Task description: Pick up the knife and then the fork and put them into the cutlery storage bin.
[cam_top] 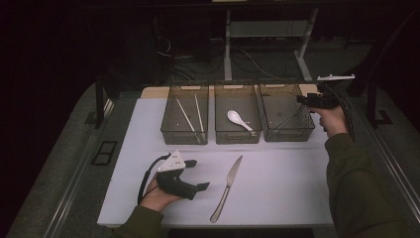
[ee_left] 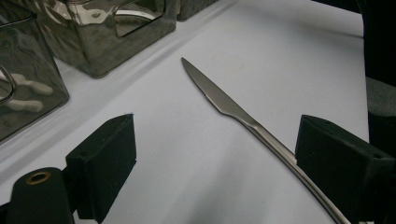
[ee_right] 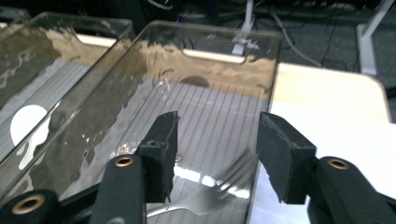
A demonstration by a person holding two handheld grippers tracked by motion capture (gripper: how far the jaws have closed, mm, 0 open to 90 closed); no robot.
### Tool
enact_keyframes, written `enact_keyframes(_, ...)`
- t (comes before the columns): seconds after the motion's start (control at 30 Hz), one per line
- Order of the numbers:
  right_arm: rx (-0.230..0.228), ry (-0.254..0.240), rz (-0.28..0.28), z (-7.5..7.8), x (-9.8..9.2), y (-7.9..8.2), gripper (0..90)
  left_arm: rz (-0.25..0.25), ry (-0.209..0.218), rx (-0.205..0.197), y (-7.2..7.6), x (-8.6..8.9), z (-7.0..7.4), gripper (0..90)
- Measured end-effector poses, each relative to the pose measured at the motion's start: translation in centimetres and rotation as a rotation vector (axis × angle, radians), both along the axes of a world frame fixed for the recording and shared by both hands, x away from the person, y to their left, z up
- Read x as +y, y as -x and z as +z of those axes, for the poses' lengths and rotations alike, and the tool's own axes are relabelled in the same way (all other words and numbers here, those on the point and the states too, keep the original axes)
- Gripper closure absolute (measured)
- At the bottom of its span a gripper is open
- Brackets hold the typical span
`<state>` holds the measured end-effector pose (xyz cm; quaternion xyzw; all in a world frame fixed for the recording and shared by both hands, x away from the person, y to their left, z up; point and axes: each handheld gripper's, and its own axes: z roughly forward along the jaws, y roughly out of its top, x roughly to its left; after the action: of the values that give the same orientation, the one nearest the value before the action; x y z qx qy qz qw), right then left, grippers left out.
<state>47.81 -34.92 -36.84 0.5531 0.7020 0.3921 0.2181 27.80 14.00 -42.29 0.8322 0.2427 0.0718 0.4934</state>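
Fork (ee_right: 219, 189), a shiny metal piece blurred behind the wavy clear wall, lies inside the right bin (cam_top: 287, 119), below the right hand-held gripper (ee_right: 217, 154), whose jaws stand apart with nothing clamped. The left hand-held gripper (cam_top: 194, 174), jaws also apart, rests near a knife (cam_top: 228, 187) on the white surface (cam_top: 282, 193). Beyond, the room is dark, with cables on the floor.

A shiny silver metal fork (ee_right: 219, 193) lay flat inside the see-through smoky plastic bin (cam_top: 287, 130) on the right of the row of three. Its prongs looked blurry. A long shiny silver metal knife (cam_top: 227, 187) lay flat on the white table mat (cam_top: 282, 183), tip pointing toward the bins.
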Motion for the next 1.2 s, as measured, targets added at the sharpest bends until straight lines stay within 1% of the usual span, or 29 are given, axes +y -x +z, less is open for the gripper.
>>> enact_keyframes(0.07, -0.002, -0.010, -0.005, 0.2, -0.4, 0.3, 42.9, -0.001, -0.004, 0.001, 0.0, 0.0, 0.0, 11.8)
enact_keyframes(0.2, -0.005, -0.024, 0.018, 0.4, -0.5, 1.2, 37.9, 0.001, -0.004, 0.001, 0.0, -0.1, 0.0, 11.7)
enact_keyframes(0.23, -0.013, -0.033, 0.025, 0.5, -0.4, 1.5, 36.6, 0.001, -0.006, 0.003, 0.1, -0.2, 0.0, 11.6)
enact_keyframes(0.3, -0.023, -0.041, 0.050, 0.8, -0.3, 2.4, 35.7, 0.001, -0.011, 0.005, 0.1, -0.2, 0.0, 11.5)
enact_keyframes(0.4, -0.037, -0.029, 0.098, 1.3, 0.2, 3.8, 33.1, 0.002, -0.019, 0.007, 0.1, -0.5, -0.1, 11.3)
enact_keyframes(0.43, -0.042, -0.030, 0.113, 1.5, 0.4, 4.4, 32.9, 0.000, -0.027, 0.008, 0.2, -0.6, 0.0, 11.3)
enact_keyframes(0.5, -0.043, -0.023, 0.157, 1.8, 0.9, 5.6, 30.9, 0.002, -0.032, 0.009, 0.3, -0.8, -0.1, 11.3)
enact_keyframes(0.53, -0.042, -0.025, 0.185, 1.9, 1.4, 6.4, 30.5, 0.005, -0.033, 0.011, 0.3, -0.9, -0.1, 11.3)
enact_keyframes(0.6, -0.042, -0.022, 0.218, 2.1, 1.9, 7.4, 29.6, 0.004, -0.047, 0.013, 0.5, -1.2, -0.1, 11.4)
enact_keyframes(0.63, -0.046, -0.020, 0.235, 2.2, 2.3, 8.2, 29.4, 0.008, -0.048, 0.015, 0.6, -1.3, -0.1, 11.4)
enact_keyframes(0.7, -0.049, -0.022, 0.254, 2.2, 2.7, 9.2, 29.0, 0.011, -0.060, 0.018, 0.7, -1.6, -0.2, 11.9)
enact_keyframes(0.73, -0.053, -0.029, 0.267, 2.2, 2.9, 9.9, 29.0, 0.014, -0.057, 0.020, 0.8, -1.7, -0.2, 12.3)
enact_keyframes(0.8, -0.062, -0.038, 0.286, 2.1, 3.2, 11.0, 28.9, 0.015, -0.066, 0.022, 0.9, -2.0, -0.2, 13.4)
enact_keyframes(0.9, -0.073, -0.036, 0.328, 1.6, 3.8, 12.8, 28.8, 0.021, -0.078, 0.018, 1.2, -2.6, -0.2, 15.2)
enact_keyframes(0.93, -0.070, -0.039, 0.339, 1.3, 4.1, 13.4, 28.8, 0.025, -0.085, 0.018, 1.4, -2.8, -0.2, 16.6)
enact_keyframes(1.0, -0.066, -0.051, 0.360, 0.6, 4.6, 14.5, 28.8, 0.024, -0.091, 0.018, 1.5, -3.1, -0.2, 22.2)
enact_keyframes(1.03, -0.062, -0.049, 0.372, 0.1, 4.8, 15.0, 28.8, 0.019, -0.101, 0.019, 1.5, -3.2, -0.1, 24.3)
enact_keyframes(1.07, -0.056, -0.047, 0.383, -0.3, 5.1, 15.4, 28.7, 0.019, -0.094, 0.026, 1.6, -3.4, -0.1, 26.6)
enact_keyframes(1.1, -0.052, -0.042, 0.395, -0.8, 5.3, 15.8, 28.7, 0.013, -0.098, 0.027, 1.7, -3.6, -0.1, 29.7)
enact_keyframes(1.17, -0.027, -0.042, 0.411, -1.4, 5.7, 16.3, 28.4, 0.010, -0.107, 0.034, 1.9, -4.1, -0.1, 35.5)
enact_keyframes(1.2, -0.022, -0.042, 0.415, -1.7, 5.9, 16.6, 28.3, 0.007, -0.127, 0.039, 1.9, -4.3, -0.2, 38.4)
